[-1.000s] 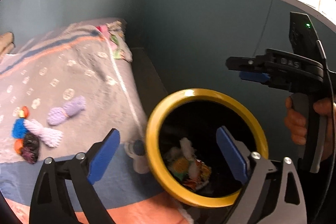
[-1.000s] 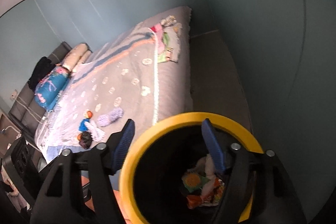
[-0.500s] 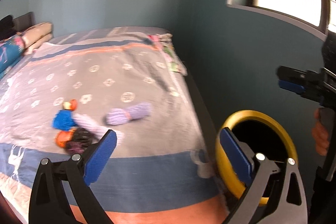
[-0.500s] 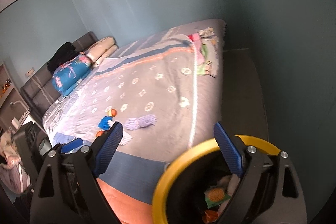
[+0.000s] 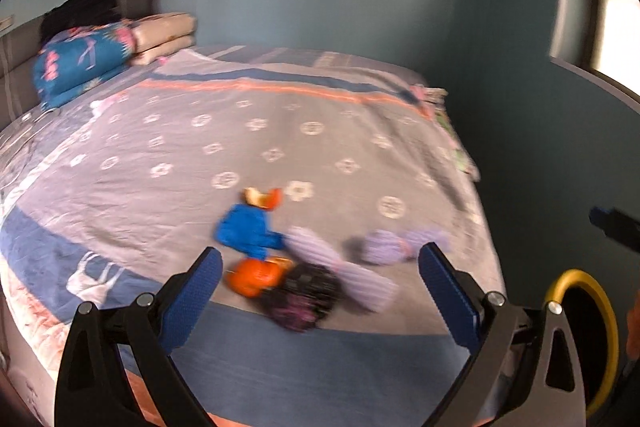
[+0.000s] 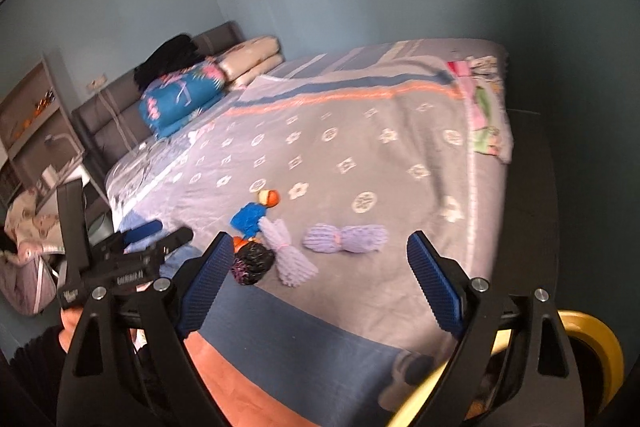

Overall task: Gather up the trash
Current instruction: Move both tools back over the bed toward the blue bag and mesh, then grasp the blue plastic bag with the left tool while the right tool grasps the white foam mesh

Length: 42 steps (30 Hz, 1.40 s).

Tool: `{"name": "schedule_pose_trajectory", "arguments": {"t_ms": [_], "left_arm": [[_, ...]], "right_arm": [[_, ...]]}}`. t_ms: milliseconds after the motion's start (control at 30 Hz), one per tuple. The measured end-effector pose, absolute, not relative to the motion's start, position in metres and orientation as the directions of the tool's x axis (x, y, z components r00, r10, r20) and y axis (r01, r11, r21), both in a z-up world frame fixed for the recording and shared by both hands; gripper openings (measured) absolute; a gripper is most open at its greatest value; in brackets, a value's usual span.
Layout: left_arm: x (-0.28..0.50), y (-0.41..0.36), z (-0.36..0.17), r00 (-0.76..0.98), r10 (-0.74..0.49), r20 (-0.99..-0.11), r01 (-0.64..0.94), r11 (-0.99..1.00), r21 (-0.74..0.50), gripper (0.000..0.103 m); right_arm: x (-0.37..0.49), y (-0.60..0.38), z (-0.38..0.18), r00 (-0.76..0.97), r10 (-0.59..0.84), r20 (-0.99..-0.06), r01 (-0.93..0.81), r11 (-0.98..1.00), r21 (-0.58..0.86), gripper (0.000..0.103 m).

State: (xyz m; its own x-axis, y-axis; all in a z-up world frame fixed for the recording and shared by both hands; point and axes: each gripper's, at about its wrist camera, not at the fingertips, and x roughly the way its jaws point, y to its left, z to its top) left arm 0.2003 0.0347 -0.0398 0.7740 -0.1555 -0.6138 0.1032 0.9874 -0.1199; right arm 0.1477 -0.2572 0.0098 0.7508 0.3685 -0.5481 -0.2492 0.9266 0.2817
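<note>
Left gripper (image 5: 320, 291): pitched down toward the bed (image 5: 180, 163), jaws wide apart, nothing between the blue pads; also seen from the right wrist view at lower left (image 6: 160, 233), gripped by a hand (image 6: 74, 323).
Right gripper (image 6: 320, 279): angled down at the bed from the foot end, jaws spread wide, empty.
Trash pile: blue wrapper (image 5: 246, 229), orange piece (image 5: 256, 275), dark crumpled bag (image 5: 306, 295) and lilac foam nets (image 5: 396, 247) clustered on the grey bedspread near the foot, just beyond both grippers' fingertips.
Trash bin (image 5: 588, 331): black with a yellow rim, beside the bed at lower right of both views.
Bedding: folded blue quilt (image 5: 80, 59) and pillows (image 5: 164, 37) at the headboard.
</note>
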Motion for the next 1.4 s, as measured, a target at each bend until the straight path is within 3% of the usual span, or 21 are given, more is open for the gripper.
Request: {"name": "schedule_pose_trajectory", "arguments": {"t_ms": [600, 1167, 1267, 1400], "left_arm": [[0.301, 0.099, -0.118, 0.669, -0.03, -0.743, -0.025, 0.998, -0.063, 0.095], [0.379, 0.102, -0.174, 0.576, -0.061, -0.815, -0.012, 0.996, -0.083, 0.095], [0.383, 0.095, -0.181, 0.569, -0.074, -0.819, 0.014, 0.997, -0.081, 0.086], [0.382, 0.085, -0.188, 0.565, -0.114, -0.817, 0.062, 0.994, -0.096, 0.063]], "right_arm": [[0.245, -0.13, -0.095, 0.548, 0.304, -0.779, -0.388, 0.918, 0.085, 0.084], [0.309, -0.081, -0.153, 0.482, 0.211, -0.85, -0.453, 0.891, -0.036, 0.081], [0.316, -0.074, -0.16, 0.48, 0.197, -0.855, -0.463, 0.885, -0.056, 0.079], [0.318, -0.067, -0.165, 0.486, 0.181, -0.855, -0.469, 0.88, -0.08, 0.069]]}}
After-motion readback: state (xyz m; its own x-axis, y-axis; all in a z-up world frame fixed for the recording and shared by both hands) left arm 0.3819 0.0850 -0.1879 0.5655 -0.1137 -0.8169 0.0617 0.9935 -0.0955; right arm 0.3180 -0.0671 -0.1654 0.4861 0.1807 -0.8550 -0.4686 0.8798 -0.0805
